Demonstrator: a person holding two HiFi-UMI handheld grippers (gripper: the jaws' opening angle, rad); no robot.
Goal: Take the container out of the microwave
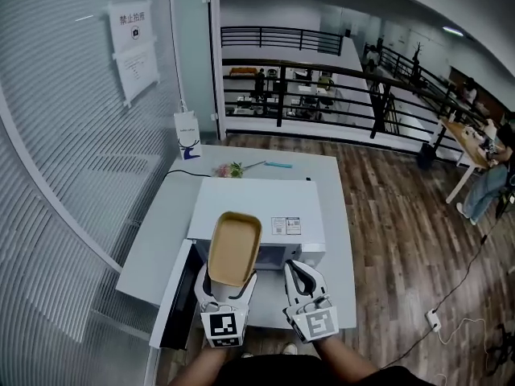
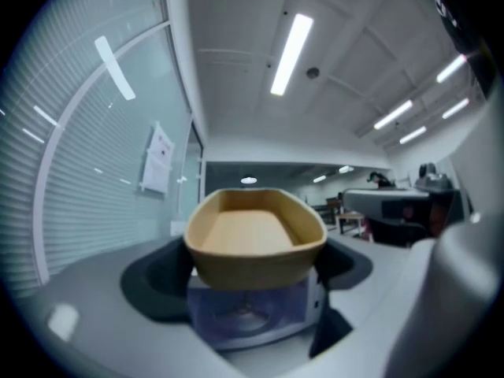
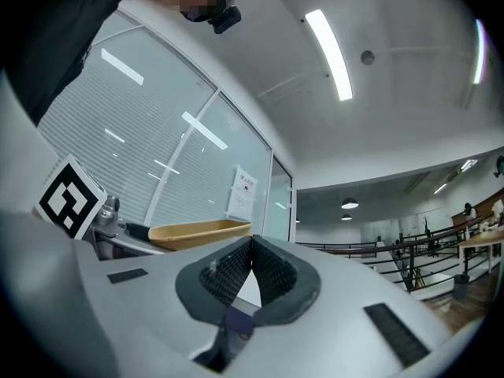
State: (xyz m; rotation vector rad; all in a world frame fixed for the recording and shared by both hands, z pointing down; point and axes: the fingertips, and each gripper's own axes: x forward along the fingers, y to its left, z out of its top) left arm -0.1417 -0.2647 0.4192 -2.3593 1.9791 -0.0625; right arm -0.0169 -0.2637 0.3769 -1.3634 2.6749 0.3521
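Fingers point(image 2: 153, 286) of the left gripper point(image 1: 227, 286) stand wide apart and are clamped on the near end of the container point(image 1: 234, 248), one dark pad against each side wall. The tan oval tray looks empty. It is out of the cavity, carried in the air in front of the microwave point(image 1: 257, 207) and roughly level, its far end over the front edge of the oven's white top. In the left gripper view the open cavity shows just beneath it. The microwave door point(image 1: 173, 296) hangs open at the left, beside the counter point(image 1: 157, 240).

At the right, the right gripper point(image 1: 304, 284) is empty, its fingers point(image 3: 272, 274) brought together at the tips with nothing between them.

The lift-out itself looks all but done; what remains is to carry the tray clear and find it a resting place. Because only one end is pinched, the far end will want to droop, so the grip should stay firm and the wrist level. Steer well apart from the open door, and let the free gripper steady the far rim if it sags.
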